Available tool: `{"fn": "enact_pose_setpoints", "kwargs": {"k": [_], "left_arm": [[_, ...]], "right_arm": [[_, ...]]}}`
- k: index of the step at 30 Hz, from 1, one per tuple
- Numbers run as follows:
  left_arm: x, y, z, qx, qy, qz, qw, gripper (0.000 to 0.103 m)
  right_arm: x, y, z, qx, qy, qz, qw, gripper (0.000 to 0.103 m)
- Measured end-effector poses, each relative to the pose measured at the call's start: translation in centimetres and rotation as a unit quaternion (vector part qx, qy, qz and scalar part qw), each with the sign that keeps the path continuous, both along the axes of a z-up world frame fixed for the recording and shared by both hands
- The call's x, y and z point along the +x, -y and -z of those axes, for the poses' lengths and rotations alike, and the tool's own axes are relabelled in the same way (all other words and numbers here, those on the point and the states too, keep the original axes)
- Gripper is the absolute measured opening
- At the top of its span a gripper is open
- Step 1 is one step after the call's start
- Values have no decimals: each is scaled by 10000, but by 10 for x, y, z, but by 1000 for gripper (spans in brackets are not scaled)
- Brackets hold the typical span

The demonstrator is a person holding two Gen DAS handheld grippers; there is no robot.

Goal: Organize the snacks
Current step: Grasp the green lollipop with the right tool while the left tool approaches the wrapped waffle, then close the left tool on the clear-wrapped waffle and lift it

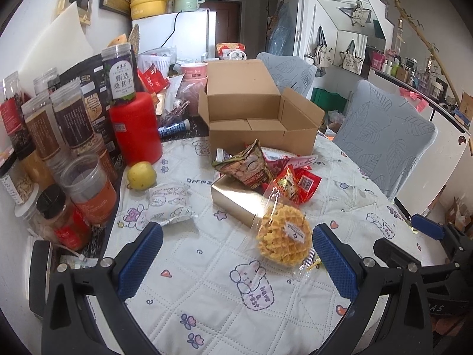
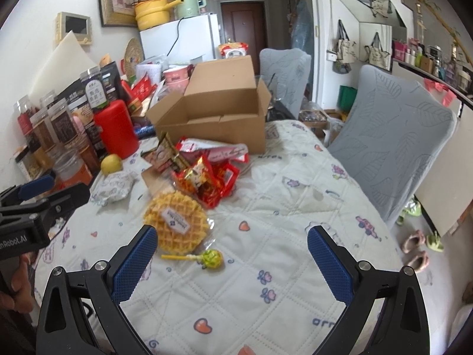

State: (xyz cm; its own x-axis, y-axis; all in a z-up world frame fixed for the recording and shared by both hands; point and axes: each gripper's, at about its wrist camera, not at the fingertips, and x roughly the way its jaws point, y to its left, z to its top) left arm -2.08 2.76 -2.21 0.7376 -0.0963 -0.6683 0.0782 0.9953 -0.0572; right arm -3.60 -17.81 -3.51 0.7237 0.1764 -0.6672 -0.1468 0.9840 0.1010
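Both claws gape wide and hold nothing. The wrapped waffle [image 2: 177, 223] lies on the bench just ahead-left of your right claw [image 2: 232, 247], ahead-right of your left claw [image 1: 238, 245]. The open cardboard box [image 2: 212, 124] stands farther ahead, beyond the snack pile.

On the table stood one open box [image 1: 254, 124], one waffle [image 1: 283, 241], one lollipop [image 2: 210, 259], one lemon [image 1: 141, 175], one gold carton [image 1: 236, 199] and one red canister [image 1: 136, 127]. Two chairs [image 1: 384, 142] stood beside it.
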Motion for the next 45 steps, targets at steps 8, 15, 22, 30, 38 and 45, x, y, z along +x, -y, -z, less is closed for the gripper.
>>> {"fn": "enact_pose_setpoints", "kwargs": {"k": [8,15,22,30,38,45], "left_arm": [[-2,-18,24,-305,-235,-139,9992,103],[-1,-30,44,-396,-452,-327,9977,103],[5,-39,61,-541,-696,-462,9950,103],[12,-30,61,-624,-660,-318,9954,103],[24,-2,63,-734,-744,195,9943,103],[47,22,75,-973,-994,654,9881,103]], "right_arm": [[7,-5,31,59,-332,-268,9991,92],[24,-15,60,140,-664,-636,9957,80],[41,-25,86,128,-964,-1020,9900,59],[51,-24,98,147,-1065,-1093,9882,31],[50,-3,95,398,-986,-1010,9892,27],[47,27,86,491,-849,-726,9925,28]]}}
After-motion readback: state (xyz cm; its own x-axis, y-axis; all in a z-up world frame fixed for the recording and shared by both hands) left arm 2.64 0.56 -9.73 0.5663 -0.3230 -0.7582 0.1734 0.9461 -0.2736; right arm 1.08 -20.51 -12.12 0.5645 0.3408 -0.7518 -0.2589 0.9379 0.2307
